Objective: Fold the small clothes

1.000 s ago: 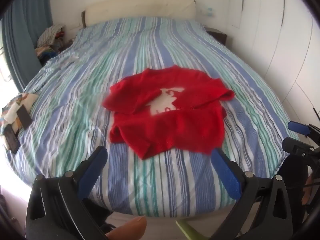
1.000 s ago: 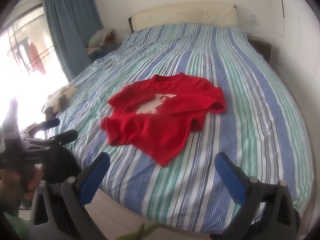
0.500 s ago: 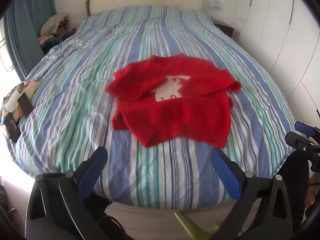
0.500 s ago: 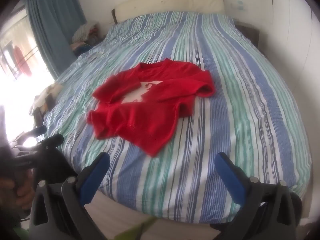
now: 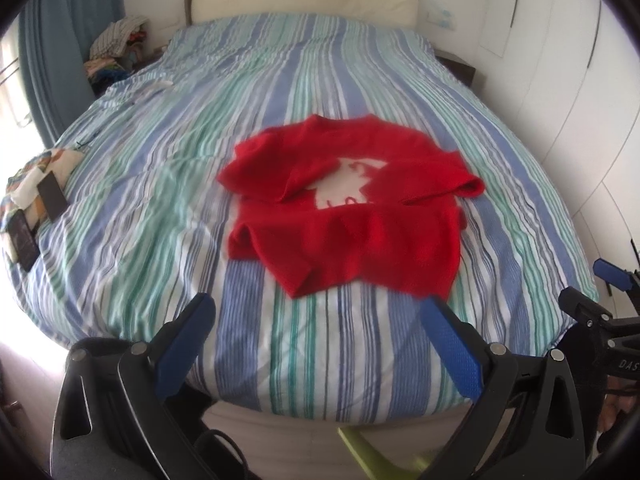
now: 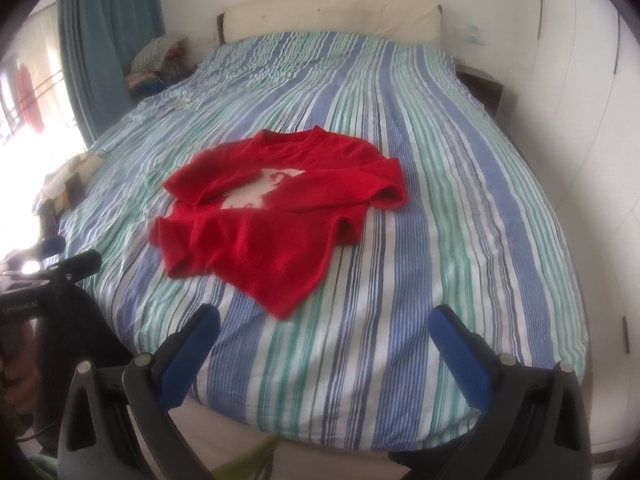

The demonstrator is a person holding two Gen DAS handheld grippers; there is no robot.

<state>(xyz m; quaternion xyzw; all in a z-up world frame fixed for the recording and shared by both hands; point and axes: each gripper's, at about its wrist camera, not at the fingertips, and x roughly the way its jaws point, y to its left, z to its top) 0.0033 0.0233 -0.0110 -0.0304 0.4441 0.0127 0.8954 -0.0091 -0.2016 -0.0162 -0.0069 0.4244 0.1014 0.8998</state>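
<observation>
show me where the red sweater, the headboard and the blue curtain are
red sweater (image 5: 352,240), left wrist view, on its lower body panel
headboard (image 6: 332,14), right wrist view, on its cream padded front
blue curtain (image 6: 108,32), right wrist view, on its hanging folds

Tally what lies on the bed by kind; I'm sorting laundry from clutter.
Red sweaters: 1
Patterned cloths at the left edge: 1
Dark flat devices on that cloth: 2
Small white items near the far left: 1
Total: 5
</observation>
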